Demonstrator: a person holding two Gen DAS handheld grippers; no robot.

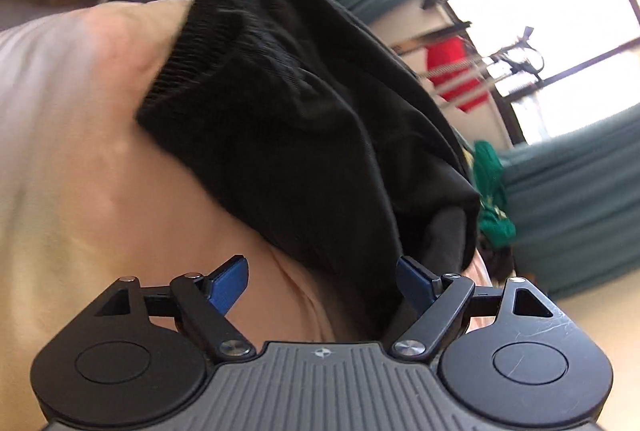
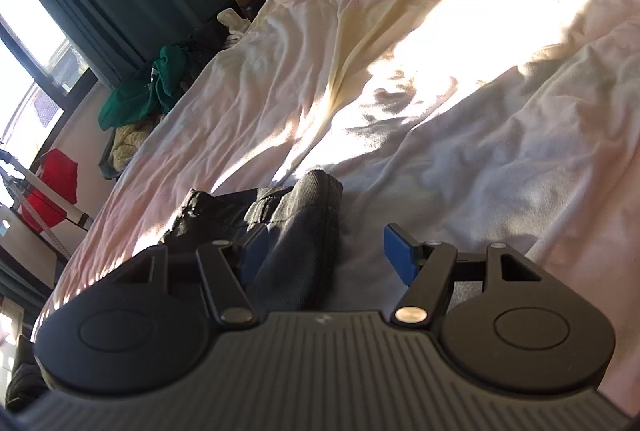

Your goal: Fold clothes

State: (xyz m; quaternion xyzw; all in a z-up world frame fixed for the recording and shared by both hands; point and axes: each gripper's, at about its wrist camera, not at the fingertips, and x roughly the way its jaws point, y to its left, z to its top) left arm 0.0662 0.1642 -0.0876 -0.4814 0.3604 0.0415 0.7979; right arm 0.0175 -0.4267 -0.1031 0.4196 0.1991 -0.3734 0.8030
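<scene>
**Black garment bunched, fold barely begun**

Black garment (image 1: 304, 119) lies crumpled on the pale bedsheet (image 1: 80, 171). My left gripper (image 1: 322, 285) and right gripper (image 2: 326, 255) both gape wide beside it, holding nothing. I judge every fold remains.

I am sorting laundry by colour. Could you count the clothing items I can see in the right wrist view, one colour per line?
Black: 1, the black garment on the bed
Green: 1, the green garment beside the bed
Red: 1, the red garment hanging by the window
Cream: 1, the cream knit under the green one
Total: 4
</scene>
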